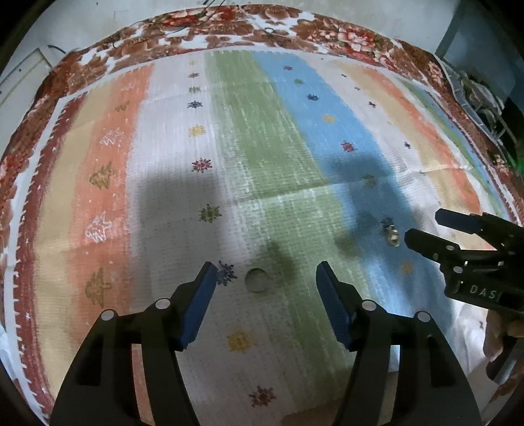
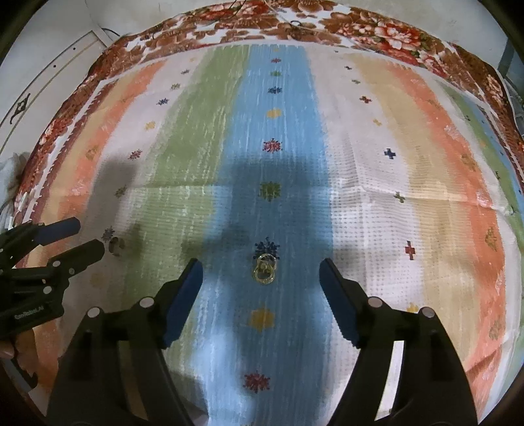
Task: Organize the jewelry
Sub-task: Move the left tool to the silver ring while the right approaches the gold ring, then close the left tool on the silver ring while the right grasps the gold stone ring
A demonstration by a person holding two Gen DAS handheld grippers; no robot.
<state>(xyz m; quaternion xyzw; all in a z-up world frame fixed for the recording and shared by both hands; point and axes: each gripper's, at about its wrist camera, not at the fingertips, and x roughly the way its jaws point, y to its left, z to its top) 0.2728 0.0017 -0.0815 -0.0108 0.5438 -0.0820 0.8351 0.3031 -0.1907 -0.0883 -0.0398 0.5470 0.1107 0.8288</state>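
Note:
A pale ring point(image 1: 255, 280) lies on the white stripe of the striped cloth, between and just ahead of the fingertips of my left gripper point(image 1: 266, 274), which stands open and apart from it. A gold-coloured piece of jewelry point(image 2: 264, 269) made of small linked rings lies on the blue stripe, ahead of my right gripper point(image 2: 260, 273), open with nothing between its pads. In the left wrist view the gold piece point(image 1: 391, 233) sits beside the right gripper point(image 1: 422, 226). In the right wrist view the pale ring point(image 2: 115, 244) lies by the left gripper point(image 2: 86, 236).
The striped cloth point(image 1: 262, 131) covers a bed with a brown floral blanket point(image 1: 262, 23) at the far edge. A pale wall lies beyond. Dark clutter point(image 1: 491, 108) sits past the right edge. A hand point(image 2: 6, 350) holds the left gripper's handle.

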